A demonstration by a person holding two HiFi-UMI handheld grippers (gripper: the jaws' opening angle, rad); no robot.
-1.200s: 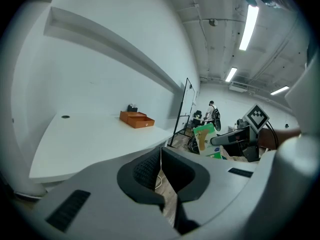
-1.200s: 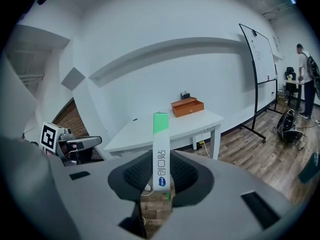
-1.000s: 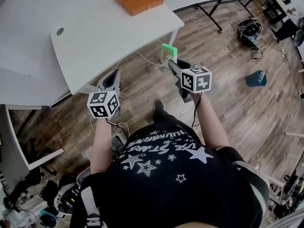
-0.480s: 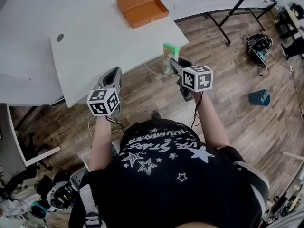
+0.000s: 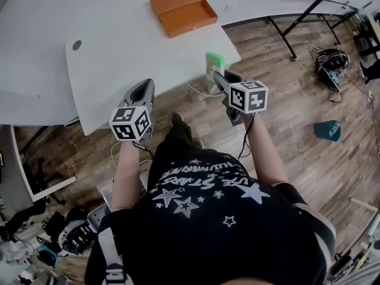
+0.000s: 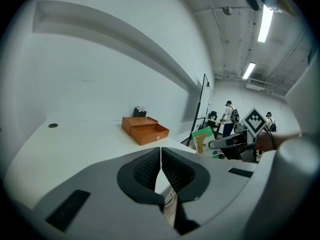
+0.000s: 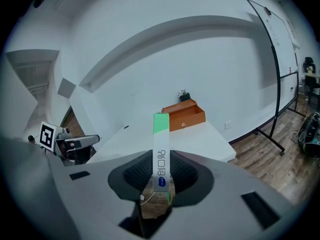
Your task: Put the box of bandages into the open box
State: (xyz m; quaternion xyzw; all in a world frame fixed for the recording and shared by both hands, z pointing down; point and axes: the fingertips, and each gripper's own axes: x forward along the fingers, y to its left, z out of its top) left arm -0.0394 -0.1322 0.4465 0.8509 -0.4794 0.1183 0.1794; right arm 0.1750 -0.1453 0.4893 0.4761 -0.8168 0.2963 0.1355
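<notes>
The box of bandages [image 5: 213,70], a slim white-and-green carton [image 7: 160,156], stands upright between the jaws of my right gripper [image 5: 221,82], which is shut on it in the air just off the white table's near corner. The open orange box [image 5: 183,9] lies on the white table [image 5: 119,46] at the far side; it also shows as the open orange box [image 7: 184,115] and the orange box [image 6: 145,129] in the gripper views. My left gripper [image 5: 141,94] hovers over the table's near edge, its jaws pressed together with nothing between them [image 6: 161,170].
A round cable hole [image 5: 76,44] marks the table's left part. Below lies wood floor [image 5: 285,117] with a white cable [image 5: 199,91], a blue bin [image 5: 328,130] at the right, black table legs [image 5: 309,8] and cable clutter [image 5: 331,61]. People [image 6: 231,116] stand far off.
Both grippers and the person have moved forward toward the table; the orange box sits nearer in view. My right gripper still holds the bandage box.
</notes>
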